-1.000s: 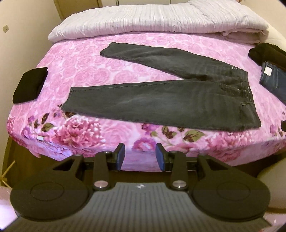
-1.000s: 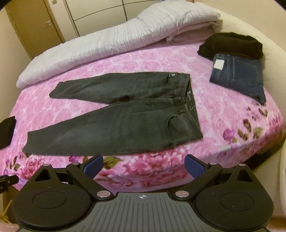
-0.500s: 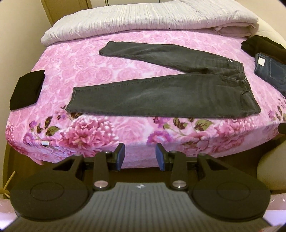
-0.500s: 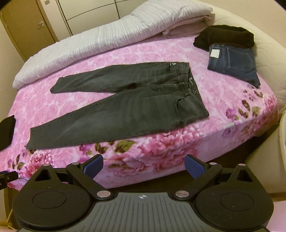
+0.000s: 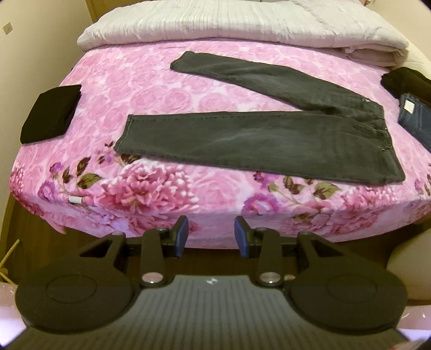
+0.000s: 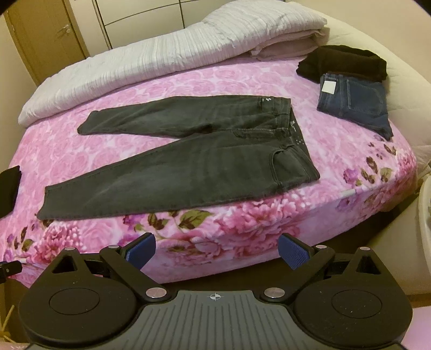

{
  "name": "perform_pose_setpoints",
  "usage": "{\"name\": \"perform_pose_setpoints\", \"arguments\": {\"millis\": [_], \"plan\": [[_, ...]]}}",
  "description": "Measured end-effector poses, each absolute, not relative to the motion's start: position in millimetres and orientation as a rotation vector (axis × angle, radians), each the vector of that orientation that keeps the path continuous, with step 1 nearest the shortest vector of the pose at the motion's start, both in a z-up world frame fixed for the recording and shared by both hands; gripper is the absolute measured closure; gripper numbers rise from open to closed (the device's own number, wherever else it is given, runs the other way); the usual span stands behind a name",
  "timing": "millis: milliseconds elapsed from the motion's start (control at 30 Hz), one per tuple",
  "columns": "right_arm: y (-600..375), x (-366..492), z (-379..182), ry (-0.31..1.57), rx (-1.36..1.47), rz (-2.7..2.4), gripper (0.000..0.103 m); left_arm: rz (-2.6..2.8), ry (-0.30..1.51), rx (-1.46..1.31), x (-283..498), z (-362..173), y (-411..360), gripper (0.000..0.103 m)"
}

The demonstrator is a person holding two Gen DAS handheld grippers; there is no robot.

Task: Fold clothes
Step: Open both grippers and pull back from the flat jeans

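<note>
Dark grey jeans (image 5: 269,137) (image 6: 188,167) lie flat on the pink floral bed (image 5: 150,91) (image 6: 336,150), legs spread apart toward the left, waistband at the right. My left gripper (image 5: 211,234) hovers off the near edge of the bed, open, with nothing between its blue pads. In the right wrist view my right gripper (image 6: 218,249) stands wide open, also short of the bed edge and empty. Both point down at the bed from the near side, apart from the jeans.
Folded blue jeans (image 6: 355,105) (image 5: 414,118) and a black garment (image 6: 344,63) lie at the right corner. Another folded black cloth (image 5: 51,113) sits at the left edge. A grey-white quilt (image 5: 242,24) (image 6: 161,56) runs along the far side. A wooden door (image 6: 45,37) stands behind.
Both views have shifted: the bed now sits further from the left gripper and its front edge shows more. The right gripper has pulled back too. Jaws unchanged.
</note>
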State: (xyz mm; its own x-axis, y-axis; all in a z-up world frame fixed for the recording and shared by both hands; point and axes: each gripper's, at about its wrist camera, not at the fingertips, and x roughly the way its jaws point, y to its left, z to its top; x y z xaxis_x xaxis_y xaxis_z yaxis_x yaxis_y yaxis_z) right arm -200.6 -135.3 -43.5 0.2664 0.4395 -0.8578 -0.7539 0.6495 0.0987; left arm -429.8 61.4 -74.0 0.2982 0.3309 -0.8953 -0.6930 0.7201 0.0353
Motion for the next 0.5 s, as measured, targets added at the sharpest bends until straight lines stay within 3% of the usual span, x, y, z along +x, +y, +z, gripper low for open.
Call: {"name": "perform_pose_setpoints", "arguments": {"millis": [267, 500], "plan": [[-105.4, -166.0, -55.5, 1.039, -0.357, 0.823, 0.003, 0.698, 1.100, -0.413, -391.4, -92.9, 83.3, 0.070], [-49.6, -105.7, -85.3, 1.092, -0.390, 0.867, 0.003, 0.608, 1.070, -0.452, -299.8, -118.6, 102.6, 0.070]]}}
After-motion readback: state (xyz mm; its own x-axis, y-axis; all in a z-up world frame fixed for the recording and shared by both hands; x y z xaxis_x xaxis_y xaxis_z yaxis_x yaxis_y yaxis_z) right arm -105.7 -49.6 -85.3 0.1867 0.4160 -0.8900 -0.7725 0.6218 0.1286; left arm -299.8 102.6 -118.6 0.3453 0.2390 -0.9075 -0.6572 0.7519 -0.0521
